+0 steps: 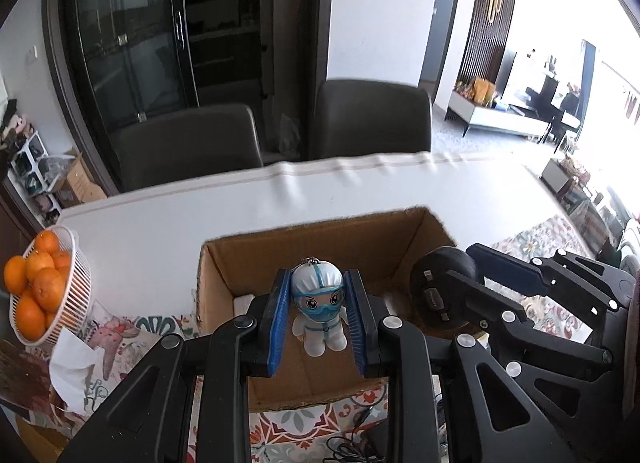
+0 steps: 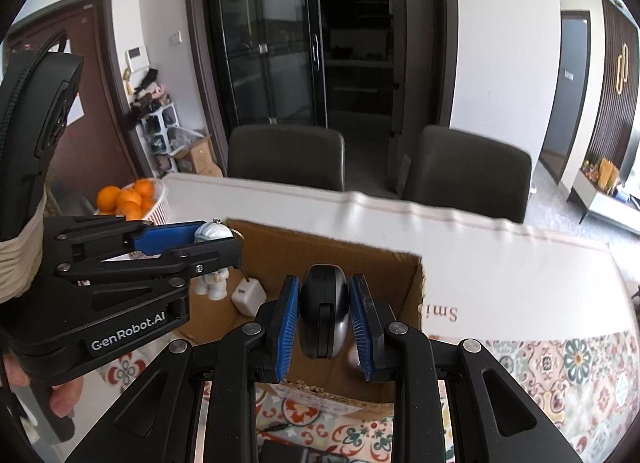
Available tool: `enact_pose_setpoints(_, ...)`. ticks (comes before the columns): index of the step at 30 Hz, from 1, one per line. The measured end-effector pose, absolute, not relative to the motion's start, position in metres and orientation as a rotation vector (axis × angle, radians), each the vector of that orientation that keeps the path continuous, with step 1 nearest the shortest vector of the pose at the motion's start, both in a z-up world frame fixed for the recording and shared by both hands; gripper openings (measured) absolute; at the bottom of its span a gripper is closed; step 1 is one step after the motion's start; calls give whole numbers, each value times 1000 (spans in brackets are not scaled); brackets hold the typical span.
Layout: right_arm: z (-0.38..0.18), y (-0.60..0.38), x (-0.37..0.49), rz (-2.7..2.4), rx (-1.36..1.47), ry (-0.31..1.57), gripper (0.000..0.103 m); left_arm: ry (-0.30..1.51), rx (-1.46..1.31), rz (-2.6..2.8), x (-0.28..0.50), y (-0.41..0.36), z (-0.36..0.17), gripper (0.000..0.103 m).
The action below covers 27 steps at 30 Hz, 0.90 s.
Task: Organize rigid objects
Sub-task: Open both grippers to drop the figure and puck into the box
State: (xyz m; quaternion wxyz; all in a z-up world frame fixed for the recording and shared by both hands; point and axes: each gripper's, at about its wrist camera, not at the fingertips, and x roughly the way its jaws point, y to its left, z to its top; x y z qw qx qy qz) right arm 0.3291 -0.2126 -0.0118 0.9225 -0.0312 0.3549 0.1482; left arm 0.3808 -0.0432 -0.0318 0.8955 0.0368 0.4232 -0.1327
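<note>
My left gripper (image 1: 319, 295) is shut on a small white and blue figurine (image 1: 319, 305) with goggles and a keychain loop, held upright above the open cardboard box (image 1: 224, 263). My right gripper (image 2: 324, 303) is shut on a black computer mouse (image 2: 323, 309), held on edge over the same box (image 2: 416, 287). In the left wrist view the mouse (image 1: 434, 287) and right gripper (image 1: 460, 283) hang at the box's right side. In the right wrist view the left gripper (image 2: 208, 243) and figurine (image 2: 212, 233) are over the box's left part. A white charger cube (image 2: 248, 297) lies inside the box.
A white basket of oranges (image 1: 40, 291) stands at the table's left. Crumpled white tissue (image 1: 76, 367) lies near it. The table has a white cloth (image 1: 240, 207) and a patterned mat (image 2: 560, 367). Two dark chairs (image 1: 368, 119) stand behind. Black cables (image 1: 352, 447) lie near the front edge.
</note>
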Motion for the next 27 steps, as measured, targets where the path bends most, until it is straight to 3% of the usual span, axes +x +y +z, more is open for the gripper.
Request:
enact_pose_setpoints(11,-61,-215,351,300,-51,851,26,1010,79,-267,393,-40,-77,27)
enact_pose_setpoints(12,-62,-216,351,297,-53,847,28,1016,77,-268,393,-40,-79,27)
enact_pose_setpoints(15,-60,-216,352,290,-49,847,44,1023,67,-259,393,-38,-80,27)
enact_pose_setpoints(16,-59,-217,350,275,-53,837,44,1013,73,-252,392,-38,-79,28)
enact_pose_setpoints(20,-56,-220,345,230,-58,844,46,998,85,-229,385,-36,-74,36)
enact_pose_setpoints(22,-53,-223,340,198,-52,837,53,985,87,-212,379,-34,-70,38)
enact_pose_setpoints(24,-50,-226,335,179,-43,831,54,962,91,-194,372,-33,-64,52)
enact_pose_setpoints(27,-43,-231,322,144,-36,810,60,909,107,-157,356,-33,-54,64)
